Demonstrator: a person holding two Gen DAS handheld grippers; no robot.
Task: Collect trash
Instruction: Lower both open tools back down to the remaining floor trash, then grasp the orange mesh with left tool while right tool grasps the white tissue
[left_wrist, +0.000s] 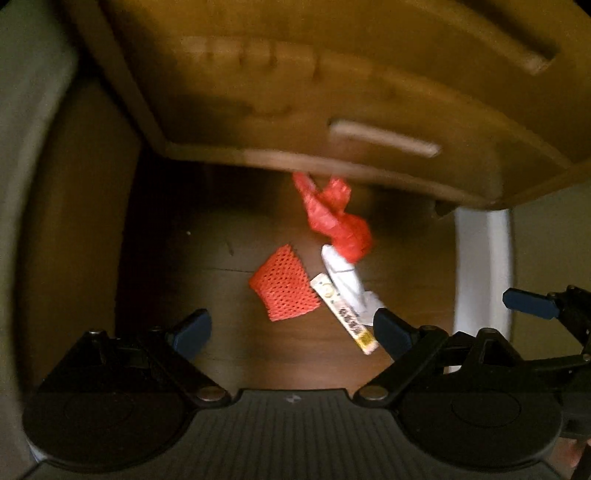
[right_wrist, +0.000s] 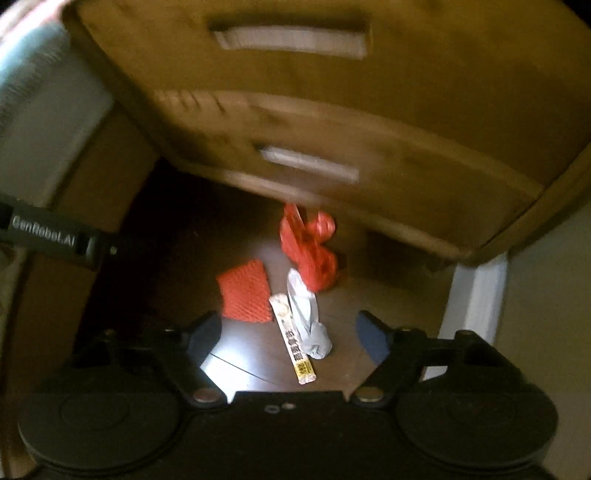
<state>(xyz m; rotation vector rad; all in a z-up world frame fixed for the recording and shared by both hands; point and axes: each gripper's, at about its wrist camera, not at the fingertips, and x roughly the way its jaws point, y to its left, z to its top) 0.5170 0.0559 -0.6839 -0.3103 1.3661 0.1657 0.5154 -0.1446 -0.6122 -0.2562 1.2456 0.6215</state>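
Note:
Trash lies on a dark wooden floor in front of a wooden cabinet. It is a red plastic bag (left_wrist: 334, 218) (right_wrist: 310, 251), an orange foam net sleeve (left_wrist: 282, 288) (right_wrist: 243, 295), a crumpled white paper wrapper (left_wrist: 345, 278) (right_wrist: 306, 314) and a long narrow printed packet (left_wrist: 343, 314) (right_wrist: 293, 338). My left gripper (left_wrist: 293, 332) hangs open above the net sleeve and the packet, nothing between its blue pads. My right gripper (right_wrist: 291, 336) is open over the packet and white wrapper, apart from them. One of the right gripper's blue fingers (left_wrist: 528, 302) shows at the right edge of the left wrist view.
A wooden drawer cabinet (left_wrist: 332, 92) (right_wrist: 332, 110) with pale handles overhangs the floor just behind the trash. A white trim post (left_wrist: 480, 258) (right_wrist: 472, 302) stands at the right. A curved wooden panel (left_wrist: 74, 221) borders the left side.

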